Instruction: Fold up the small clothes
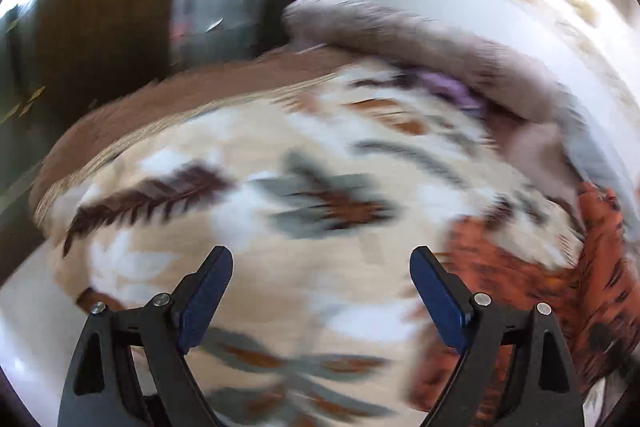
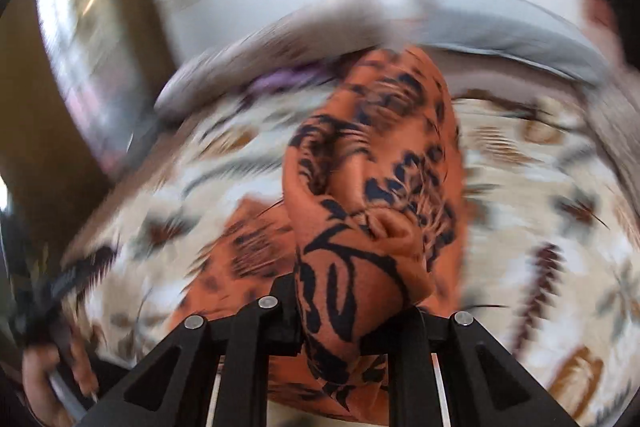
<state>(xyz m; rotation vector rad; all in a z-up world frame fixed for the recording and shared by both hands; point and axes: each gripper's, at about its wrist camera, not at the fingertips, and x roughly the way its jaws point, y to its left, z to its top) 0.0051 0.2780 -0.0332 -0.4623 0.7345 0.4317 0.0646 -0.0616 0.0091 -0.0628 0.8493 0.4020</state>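
Orange cloth (image 2: 360,211) — clamped in right hand-held gripper (image 2: 352,311).

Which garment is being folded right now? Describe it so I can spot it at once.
Find the big cream bedspread printed with brown and grey feathers. On it lies an orange cloth with black tiger-like markings, one bunched fold pinched in the right claw. It is the only orange piece; the clothes heaped behind it are grey and purple.

A feather-patterned beige cover (image 1: 248,155) spreads under everything, with a blurred grey-brown bolster (image 1: 420,39) along its far edge.
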